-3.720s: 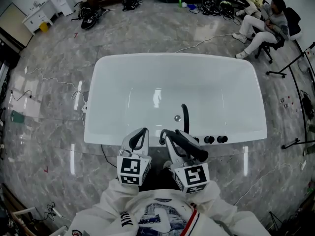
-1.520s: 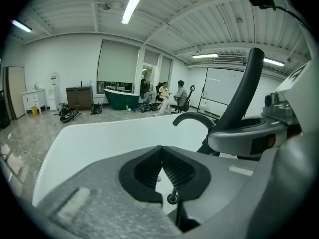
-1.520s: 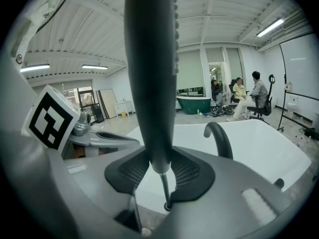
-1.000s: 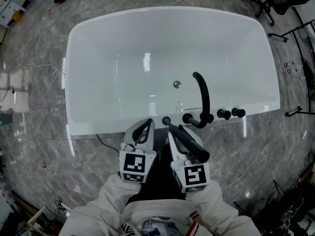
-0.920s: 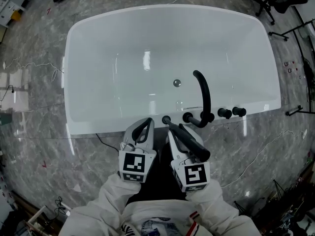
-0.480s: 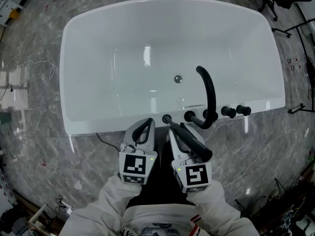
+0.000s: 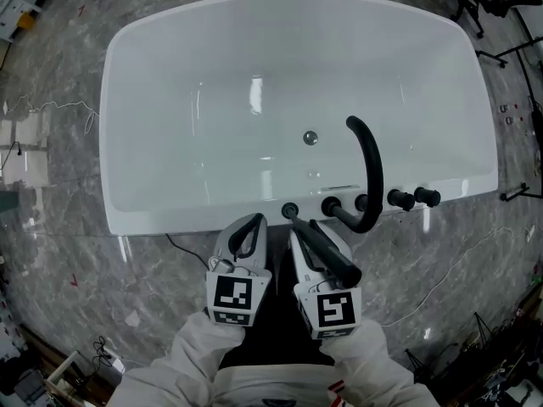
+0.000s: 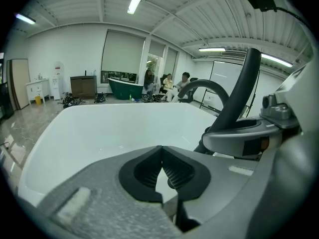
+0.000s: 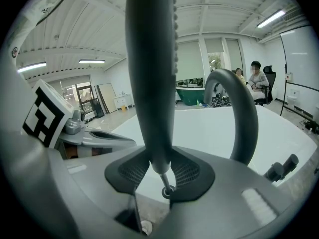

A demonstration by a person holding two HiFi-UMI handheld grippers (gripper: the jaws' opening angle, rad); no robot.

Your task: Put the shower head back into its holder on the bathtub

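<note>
The right hand-held gripper [image 9: 160, 172] clamps the shower head [image 9: 149, 83], its end aimed at the holder [image 7: 290, 210] on the bathtub [image 7: 170, 220]; the left hand-held gripper [image 8: 160, 167] sits clenched, empty.

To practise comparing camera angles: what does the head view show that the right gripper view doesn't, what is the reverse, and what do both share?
Head view only: the bathtub's whole outline, its drain and the person's white sleeves.
Right gripper view only: the right gripper's pads closed on the black shower head, with seated people and a green tub far behind.
Both: the shower head, the curved black spout, the knobs and the left gripper.
</note>
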